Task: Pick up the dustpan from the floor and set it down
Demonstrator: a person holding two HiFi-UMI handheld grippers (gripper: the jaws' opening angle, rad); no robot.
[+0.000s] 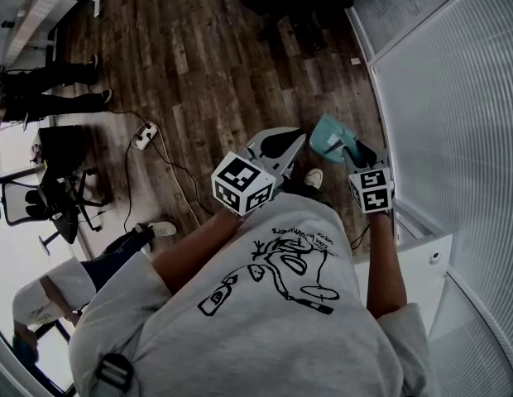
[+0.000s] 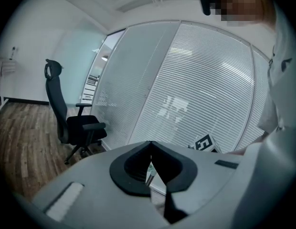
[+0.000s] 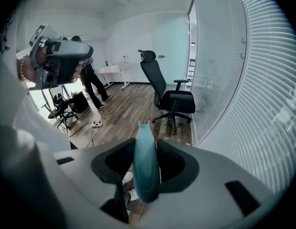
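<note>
The teal dustpan (image 1: 331, 136) hangs above the wooden floor, close to the glass wall. My right gripper (image 1: 357, 152) is shut on it. In the right gripper view the dustpan's teal handle (image 3: 146, 166) stands upright between the two black pads, which press on its sides, and its notched end sticks out past the tips. My left gripper (image 1: 280, 147) hovers just left of the dustpan and does not touch it. In the left gripper view its jaw tips (image 2: 150, 144) meet with nothing between them.
A black office chair (image 3: 169, 97) stands by the glass wall with blinds (image 1: 455, 122). A white power strip (image 1: 144, 135) and its cable lie on the floor to the left. People stand at the far left (image 1: 50, 89). A low white cabinet (image 1: 422, 255) is under my right arm.
</note>
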